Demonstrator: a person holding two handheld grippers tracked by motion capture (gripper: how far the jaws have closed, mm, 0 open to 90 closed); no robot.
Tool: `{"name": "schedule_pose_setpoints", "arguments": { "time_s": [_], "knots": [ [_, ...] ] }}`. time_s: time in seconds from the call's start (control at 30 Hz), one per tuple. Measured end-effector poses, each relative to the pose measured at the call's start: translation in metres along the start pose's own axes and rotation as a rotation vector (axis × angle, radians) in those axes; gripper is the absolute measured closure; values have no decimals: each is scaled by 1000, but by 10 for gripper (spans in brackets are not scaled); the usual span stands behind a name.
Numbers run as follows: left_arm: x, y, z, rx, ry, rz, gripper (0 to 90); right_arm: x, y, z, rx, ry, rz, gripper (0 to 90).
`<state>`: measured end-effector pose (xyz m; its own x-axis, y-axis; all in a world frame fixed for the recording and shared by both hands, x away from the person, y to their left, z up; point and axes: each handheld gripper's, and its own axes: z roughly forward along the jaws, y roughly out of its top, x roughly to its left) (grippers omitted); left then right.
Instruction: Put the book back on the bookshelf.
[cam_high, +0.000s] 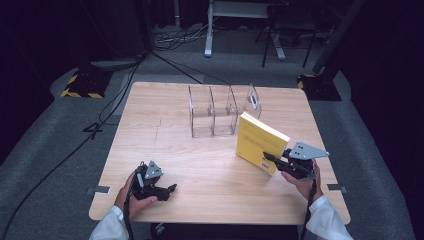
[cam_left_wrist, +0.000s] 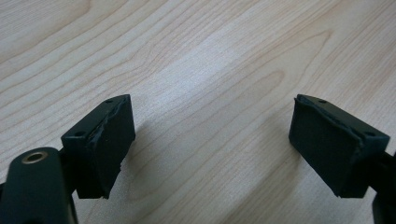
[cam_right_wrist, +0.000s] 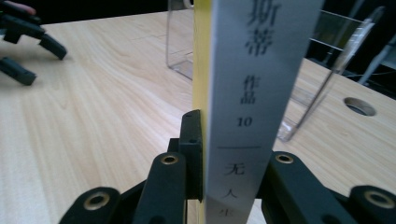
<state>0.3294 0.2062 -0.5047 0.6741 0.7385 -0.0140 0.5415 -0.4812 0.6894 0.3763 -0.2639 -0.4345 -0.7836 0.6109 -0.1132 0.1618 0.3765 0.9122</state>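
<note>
– Where did the book (cam_high: 260, 143) stand?
– Upright on the table (cam_high: 165, 130), right of centre, just before the rack (cam_high: 220, 111).
– And the grippers?
– The right gripper (cam_high: 272, 158) at the book's near right; the left gripper (cam_high: 167, 190) well apart, near the front left edge.

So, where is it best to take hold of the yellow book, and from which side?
At the spine edge, low down, coming from the person's side. The yellow book stands upright with its spine facing that way, narrow enough to fit between the jaws; the right tool already clamps it there.
</note>
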Motion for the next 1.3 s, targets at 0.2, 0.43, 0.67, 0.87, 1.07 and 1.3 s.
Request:
{"name": "schedule_pose_setpoints", "arguments": {
  "time_s": [0.2, 0.43, 0.67, 0.87, 1.07, 1.3],
  "knots": [
    [0, 0, 0, 1, -1, 0, 149, -6, 4, -1, -11, -51, 23, 765],
    [-1, 0, 0, -3, 11, -6, 148, -12, 12, 4, -17, -108, 36, 765],
    [-1, 0, 0, -2, 10, -6, 148, -17, 21, 15, -20, -140, 44, 765],
    [-1, 0, 1, -3, 10, -6, 148, -24, 30, 19, -31, -172, 66, 765],
    [-1, 0, 0, 0, 6, -7, 148, -29, 40, 29, -42, -203, 79, 765],
    [-1, 0, 0, 0, 7, -6, 148, -34, 50, 44, -39, -230, 88, 765]
  ]
}}
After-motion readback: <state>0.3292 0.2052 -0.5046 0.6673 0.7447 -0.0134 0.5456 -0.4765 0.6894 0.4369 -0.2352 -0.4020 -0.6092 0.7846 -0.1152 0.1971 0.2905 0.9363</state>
